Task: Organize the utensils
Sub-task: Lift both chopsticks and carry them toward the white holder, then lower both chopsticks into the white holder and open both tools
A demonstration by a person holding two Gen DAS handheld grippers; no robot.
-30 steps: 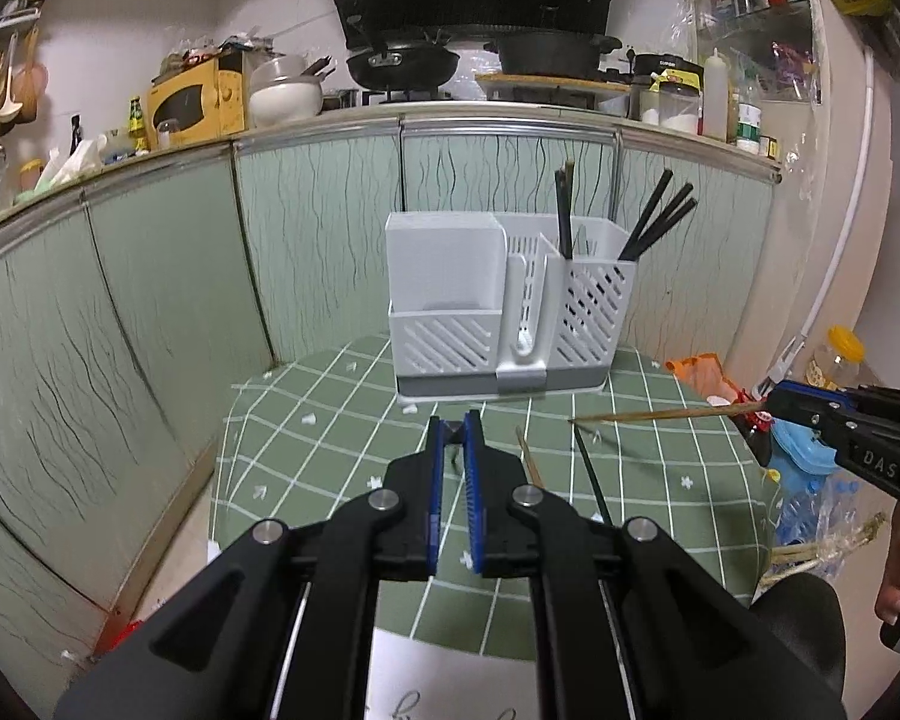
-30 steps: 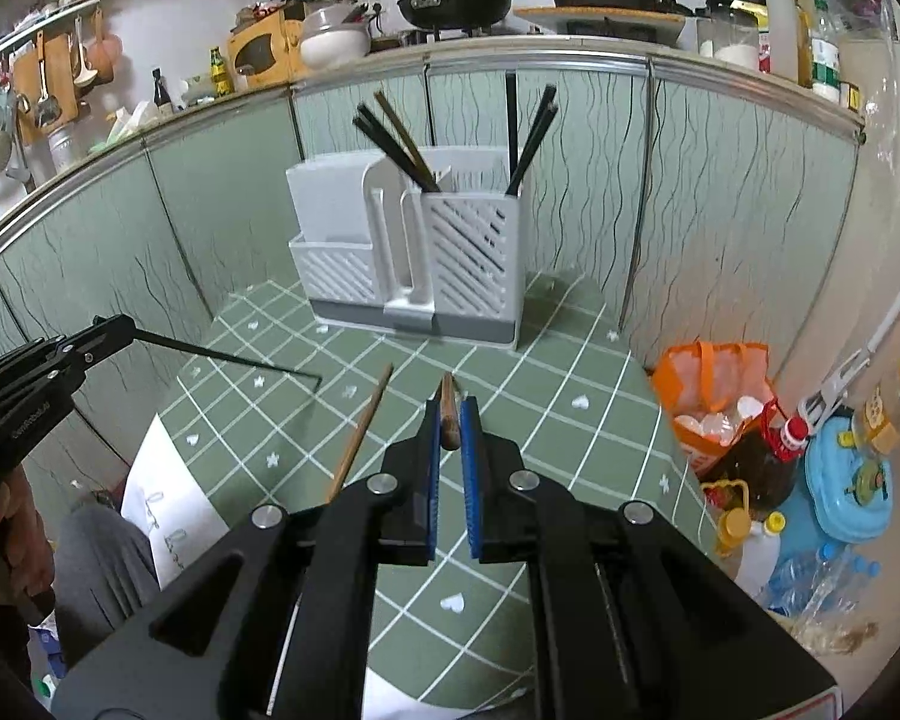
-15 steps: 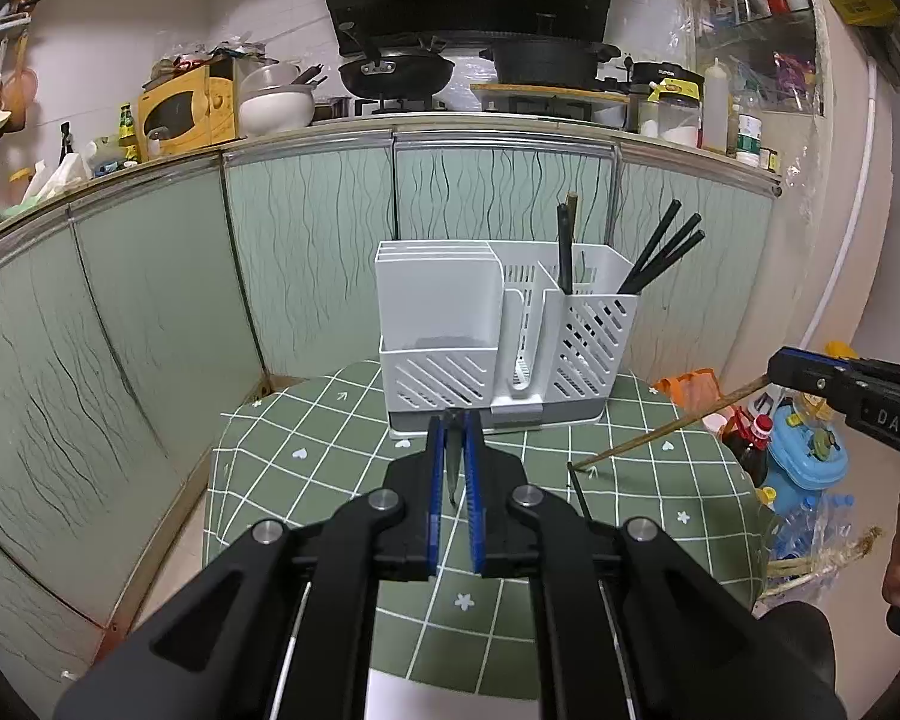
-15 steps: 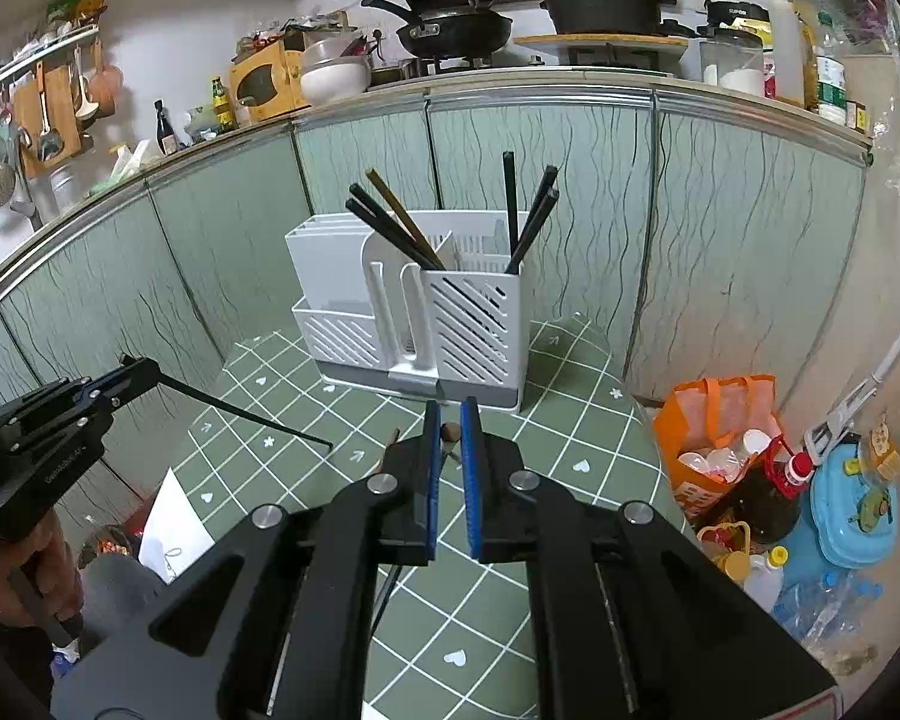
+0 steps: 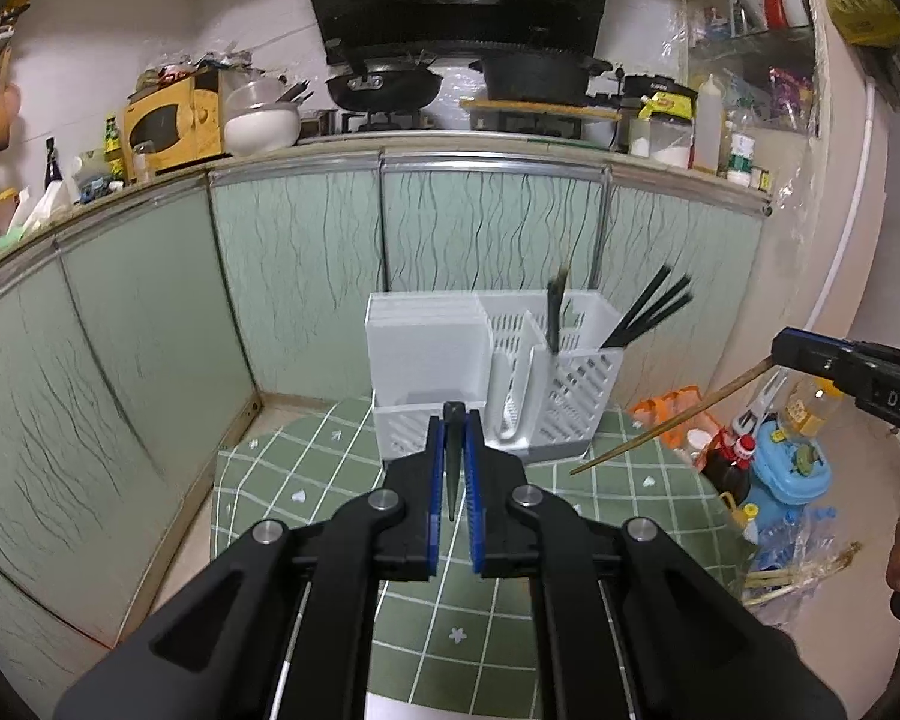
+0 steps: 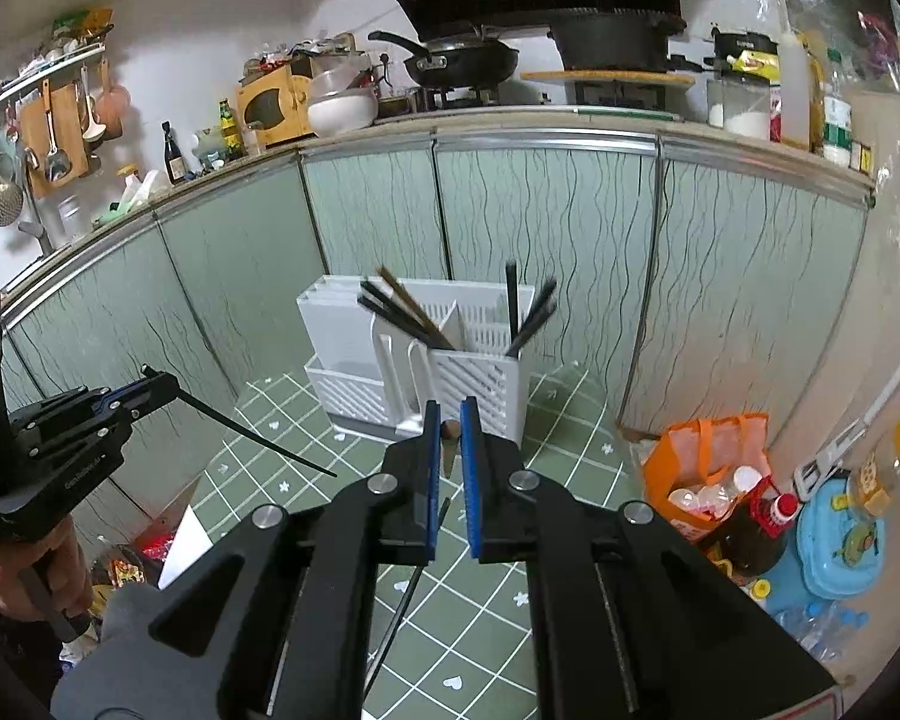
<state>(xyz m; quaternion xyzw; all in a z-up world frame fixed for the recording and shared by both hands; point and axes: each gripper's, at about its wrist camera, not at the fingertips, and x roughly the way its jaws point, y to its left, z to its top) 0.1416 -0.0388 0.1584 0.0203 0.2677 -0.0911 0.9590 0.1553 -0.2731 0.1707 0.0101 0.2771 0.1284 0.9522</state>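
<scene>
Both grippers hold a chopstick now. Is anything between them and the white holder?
Nothing visible. The left gripper holds a black chopstick, the right gripper a wooden chopstick; open air and bare tablecloth lie before the holder. Its slotted bin already holds chopsticks.

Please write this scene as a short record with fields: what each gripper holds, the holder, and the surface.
left gripper: jaws shut on a black chopstick
right gripper: jaws shut on a wooden chopstick
holder: white utensil caddy, upright on the table
caddy contents: several dark chopsticks, leaning
surface: green checked tablecloth
both chopsticks: lifted clear of the table
</scene>
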